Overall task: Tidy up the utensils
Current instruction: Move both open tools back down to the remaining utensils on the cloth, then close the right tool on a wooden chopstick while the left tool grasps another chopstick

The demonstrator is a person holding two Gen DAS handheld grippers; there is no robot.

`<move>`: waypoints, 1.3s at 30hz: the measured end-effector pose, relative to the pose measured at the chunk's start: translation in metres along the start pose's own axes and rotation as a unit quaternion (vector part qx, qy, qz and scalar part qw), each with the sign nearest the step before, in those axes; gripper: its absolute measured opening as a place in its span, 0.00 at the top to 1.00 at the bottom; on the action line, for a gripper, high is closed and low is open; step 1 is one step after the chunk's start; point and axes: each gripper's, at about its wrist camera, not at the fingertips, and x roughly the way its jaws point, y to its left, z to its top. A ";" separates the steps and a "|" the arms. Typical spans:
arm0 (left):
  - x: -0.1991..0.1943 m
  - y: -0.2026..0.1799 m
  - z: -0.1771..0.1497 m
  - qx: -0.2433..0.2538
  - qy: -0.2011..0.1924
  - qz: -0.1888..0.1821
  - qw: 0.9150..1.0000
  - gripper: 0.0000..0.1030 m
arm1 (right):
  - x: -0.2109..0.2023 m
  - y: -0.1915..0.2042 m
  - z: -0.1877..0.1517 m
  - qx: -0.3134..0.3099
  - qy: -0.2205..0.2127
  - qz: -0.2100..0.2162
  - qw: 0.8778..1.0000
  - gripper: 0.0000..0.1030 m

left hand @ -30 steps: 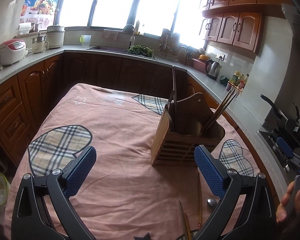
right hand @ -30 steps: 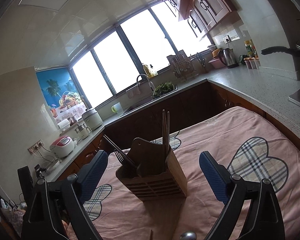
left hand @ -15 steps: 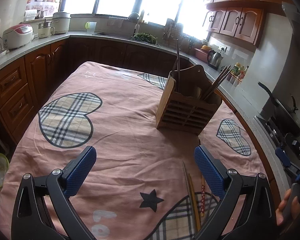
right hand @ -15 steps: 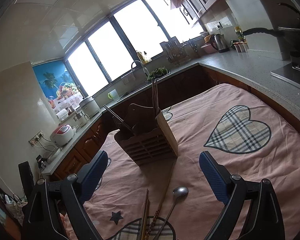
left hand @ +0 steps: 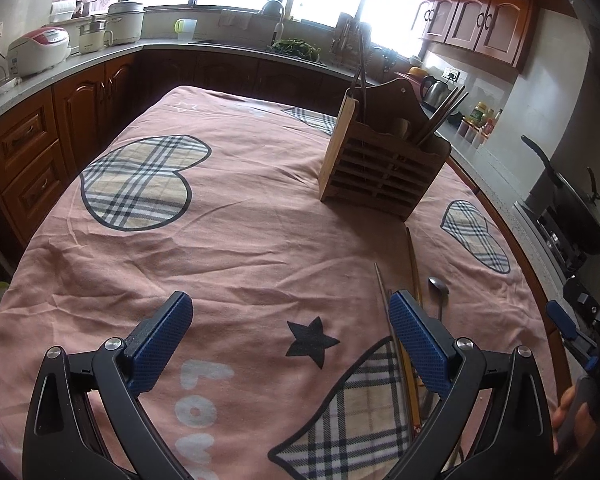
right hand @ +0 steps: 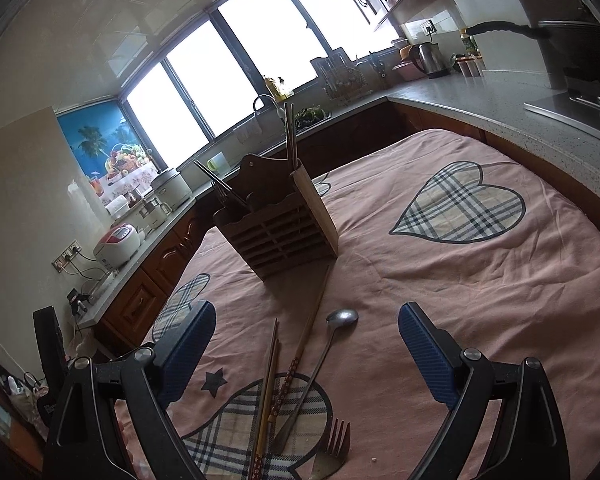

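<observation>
The left gripper (left hand: 290,338) hangs above the pink cloth-covered bench (left hand: 240,240) with its blue-padded fingers (left hand: 162,342) spread wide and nothing between them. The right gripper (right hand: 306,346) is likewise wide open and empty, held over the loose utensils.

A wooden utensil holder (right hand: 278,236) stands upright toward the far middle of the bench, slatted on its front, with a tall shaped back panel. Chopsticks (right hand: 290,136) stand up from its right-hand compartment as the right wrist view shows it, and more dark utensils (right hand: 216,184) lean out of the opposite end; whether those are chopsticks or fork handles is hard to tell.

On the cloth, nearer than the holder, lie the things not yet sorted. A long wooden chopstick (right hand: 314,312) runs from just beside the holder's base toward the camera. A metal spoon (right hand: 332,332) lies to its right, bowl toward the holder. A pair of chopsticks (right hand: 270,368) lies to its left, over a plaid heart patch. A fork (right hand: 336,438) rests nearest the camera, tines pointing toward the holder. In the left wrist view the same spoon (left hand: 438,288) and chopsticks (left hand: 412,260) sit just beyond that gripper's right finger.
</observation>
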 end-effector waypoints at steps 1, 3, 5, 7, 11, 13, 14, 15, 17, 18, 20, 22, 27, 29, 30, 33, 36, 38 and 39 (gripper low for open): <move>0.001 0.000 -0.001 0.000 0.003 -0.001 1.000 0.02 | 0.001 0.000 -0.003 0.000 0.003 -0.001 1.000 0.09; 0.003 -0.002 -0.003 0.001 0.007 -0.003 1.000 0.02 | 0.004 -0.003 -0.006 0.002 0.010 -0.001 1.000 0.09; 0.004 -0.004 -0.004 0.004 0.009 -0.004 1.000 0.02 | 0.005 -0.005 -0.008 0.006 0.015 -0.001 1.000 0.09; 0.006 -0.007 -0.003 0.009 0.012 -0.006 1.000 0.02 | 0.007 -0.007 -0.008 0.009 0.017 -0.001 1.000 0.09; 0.012 -0.013 -0.002 0.017 0.018 -0.008 1.000 0.02 | 0.009 -0.009 -0.008 0.012 0.021 -0.002 1.000 0.09; 0.015 -0.016 -0.001 0.018 0.023 -0.009 1.000 0.02 | 0.011 -0.010 -0.009 0.012 0.024 -0.004 1.000 0.09; 0.017 -0.017 -0.001 0.019 0.025 -0.010 0.999 0.02 | 0.012 -0.010 -0.009 0.012 0.025 -0.004 1.000 0.09; 0.019 -0.018 -0.001 0.020 0.028 -0.012 0.999 0.02 | 0.013 -0.010 -0.009 0.013 0.026 -0.005 1.000 0.09; 0.023 -0.020 0.000 0.023 0.032 -0.011 0.999 0.02 | 0.016 -0.011 -0.010 0.014 0.029 -0.005 0.999 0.09; 0.025 -0.022 0.001 0.025 0.034 -0.010 0.999 0.02 | 0.018 -0.012 -0.010 0.014 0.031 -0.006 0.999 0.09; 0.030 -0.024 0.002 0.029 0.039 -0.010 0.999 0.02 | 0.021 -0.013 -0.010 0.013 0.035 -0.007 0.999 0.09; 0.036 -0.026 0.004 0.032 0.043 -0.011 0.998 0.02 | 0.026 -0.013 -0.009 0.012 0.040 -0.009 0.999 0.09; 0.050 -0.033 0.009 0.040 0.049 -0.012 0.998 0.04 | 0.041 -0.015 -0.004 0.013 0.055 -0.006 0.998 0.09; 0.056 -0.038 0.012 0.044 0.056 -0.021 0.997 0.07 | 0.049 -0.015 -0.001 0.011 0.061 -0.003 0.998 0.11; 0.060 -0.042 0.014 0.048 0.059 -0.026 0.997 0.08 | 0.054 -0.016 0.000 0.011 0.066 -0.002 0.998 0.12; 0.073 -0.052 0.019 0.062 0.070 -0.033 0.995 0.12 | 0.072 -0.018 0.005 0.011 0.087 -0.003 0.996 0.23; 0.087 -0.064 0.023 0.077 0.084 -0.039 0.993 0.16 | 0.093 -0.018 0.010 0.006 0.109 -0.005 0.994 0.34; 0.096 -0.071 0.024 0.085 0.091 -0.042 0.991 0.18 | 0.108 -0.018 0.014 0.001 0.122 -0.006 0.993 0.40; 0.101 -0.073 0.025 0.088 0.094 -0.042 0.991 0.19 | 0.116 -0.018 0.016 -0.002 0.128 -0.008 0.992 0.45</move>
